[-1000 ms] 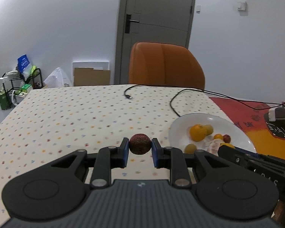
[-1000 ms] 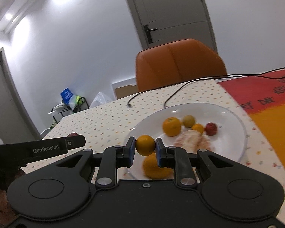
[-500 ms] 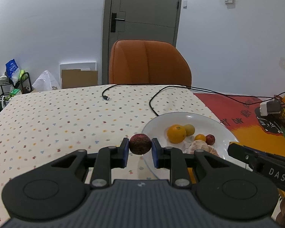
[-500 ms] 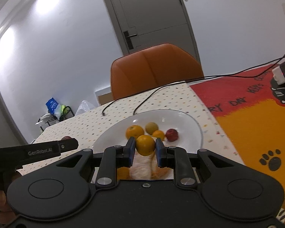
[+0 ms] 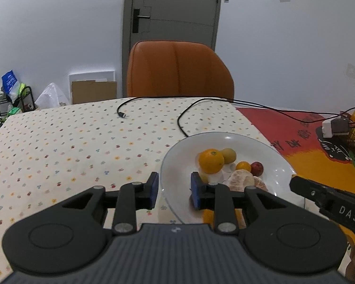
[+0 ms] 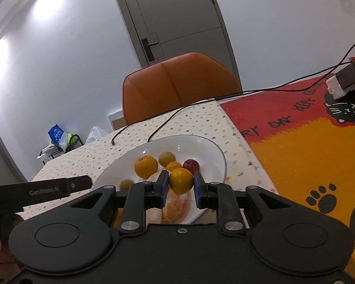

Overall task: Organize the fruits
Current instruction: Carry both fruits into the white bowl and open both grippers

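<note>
A white plate (image 5: pixel 224 135) on the dotted tablecloth holds an orange (image 5: pixel 211 161), a yellow-green fruit (image 5: pixel 228 155), a small orange (image 5: pixel 243 166), a red fruit (image 5: pixel 257 168) and a peeled mandarin (image 5: pixel 242 181). My left gripper (image 5: pixel 174 188) hangs open over the plate's left rim with nothing between its fingers. A dark round shape (image 5: pixel 191 200) peeks out under its right finger, mostly hidden. My right gripper (image 6: pixel 181 187) is shut on an orange (image 6: pixel 181 180), held above the peeled mandarin (image 6: pixel 175 206) and the plate (image 6: pixel 215 146).
An orange chair (image 5: pixel 177 71) stands at the table's far edge. A black cable (image 5: pixel 184 118) runs across the cloth to the plate's far side. A red and orange mat (image 6: pixel 307 146) lies to the right, with a white charger (image 6: pixel 345 82) on it.
My left gripper has opened and the dark red fruit it held is no longer between its fingers. Both grippers have moved in over the plate, the right one still carrying its orange.
</note>
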Demonstrator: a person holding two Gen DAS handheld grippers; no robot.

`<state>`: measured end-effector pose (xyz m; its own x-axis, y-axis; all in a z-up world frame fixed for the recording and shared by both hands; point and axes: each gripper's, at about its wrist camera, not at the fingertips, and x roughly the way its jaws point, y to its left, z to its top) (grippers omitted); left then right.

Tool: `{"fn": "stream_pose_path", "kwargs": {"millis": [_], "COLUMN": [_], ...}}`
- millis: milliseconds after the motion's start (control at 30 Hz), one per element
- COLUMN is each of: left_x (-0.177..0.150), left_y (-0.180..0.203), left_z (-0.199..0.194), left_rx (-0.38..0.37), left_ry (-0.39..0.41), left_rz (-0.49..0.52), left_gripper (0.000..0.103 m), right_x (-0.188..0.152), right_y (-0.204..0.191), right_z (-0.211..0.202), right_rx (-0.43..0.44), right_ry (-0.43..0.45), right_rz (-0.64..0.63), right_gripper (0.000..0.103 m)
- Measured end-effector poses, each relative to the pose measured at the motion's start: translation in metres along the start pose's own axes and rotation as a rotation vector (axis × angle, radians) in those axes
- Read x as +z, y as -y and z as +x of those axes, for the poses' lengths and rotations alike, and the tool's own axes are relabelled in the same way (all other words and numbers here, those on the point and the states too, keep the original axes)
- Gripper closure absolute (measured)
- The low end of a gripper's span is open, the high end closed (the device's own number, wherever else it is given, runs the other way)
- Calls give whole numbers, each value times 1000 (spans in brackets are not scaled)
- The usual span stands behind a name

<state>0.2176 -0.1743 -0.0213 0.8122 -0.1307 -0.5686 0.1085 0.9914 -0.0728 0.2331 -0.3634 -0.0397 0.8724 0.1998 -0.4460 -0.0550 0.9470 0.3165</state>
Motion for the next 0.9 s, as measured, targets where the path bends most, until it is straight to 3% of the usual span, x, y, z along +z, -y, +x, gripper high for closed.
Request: {"fn": "stream_pose_path", "kwargs": {"millis": [133,200,300,400,633,767,900], "left_x": [-1,-2,-5,-6,-9,-11,-13], "left_y": [-10,-15,-24,-32,-47,-53,-60], "left_z": [-3,-5,-9,-13,-24,-31,-41], "left_rx": [23,29,41,48,77,93,117], "left_ry": [-3,-4,-5,-3,2,12,23], "left_rz": [-28,-39,-51,-68,-101,-105,-111], "left_gripper": [75,75,72,70,41,33,30], "right_x": [3,5,5,3,-2,-4,-6], "right_y": [1,2,0,0,-12,-20,-26], "right_z": [6,8,4,-1,-13,-15,-18], "right_rx": [7,13,1,8,30,44,57], "right_ry": [-4,-4,9,9,3,-9,-14], "right_rz": [0,2,-2,6,-16,-27,-28], "right_gripper": [80,67,55,55,48,44,41]}}
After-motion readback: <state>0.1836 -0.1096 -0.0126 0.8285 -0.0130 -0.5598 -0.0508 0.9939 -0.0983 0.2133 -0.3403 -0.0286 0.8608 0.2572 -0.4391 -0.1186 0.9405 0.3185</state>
